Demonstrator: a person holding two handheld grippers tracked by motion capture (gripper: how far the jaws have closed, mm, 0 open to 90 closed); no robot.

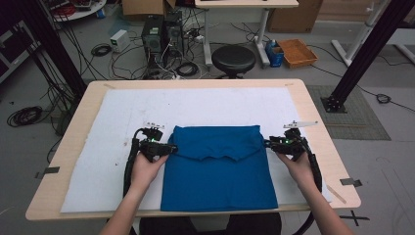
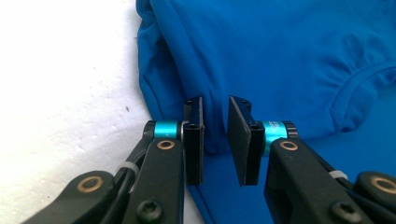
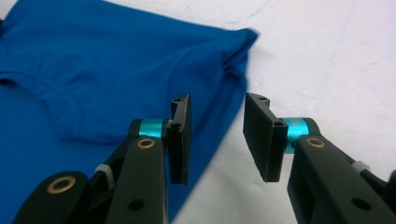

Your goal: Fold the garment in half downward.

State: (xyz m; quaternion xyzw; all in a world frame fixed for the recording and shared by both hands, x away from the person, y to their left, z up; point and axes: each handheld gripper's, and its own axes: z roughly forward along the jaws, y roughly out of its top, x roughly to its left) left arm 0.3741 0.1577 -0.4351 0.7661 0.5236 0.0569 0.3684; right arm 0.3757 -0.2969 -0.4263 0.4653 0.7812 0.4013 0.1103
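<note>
A blue shirt (image 1: 218, 166) lies folded on the white cover, its top part turned down so the collar (image 1: 220, 157) faces me. My left gripper (image 1: 171, 147) sits at the shirt's left edge near the fold. In the left gripper view the shirt (image 2: 280, 56) has its bunched edge in the narrow gap of my left gripper (image 2: 216, 140), and the pads do not visibly press it. My right gripper (image 1: 266, 143) is at the shirt's right edge. In the right gripper view my right gripper (image 3: 217, 140) stands open, one jaw over the shirt (image 3: 93, 70), the other over the cover.
The white cover (image 1: 122, 112) spans most of the wooden table (image 1: 313, 112). Beyond the far edge stand a black stool (image 1: 233, 58), computer towers (image 1: 161, 32) and loose cables. Black frame posts (image 1: 362, 54) rise at both sides.
</note>
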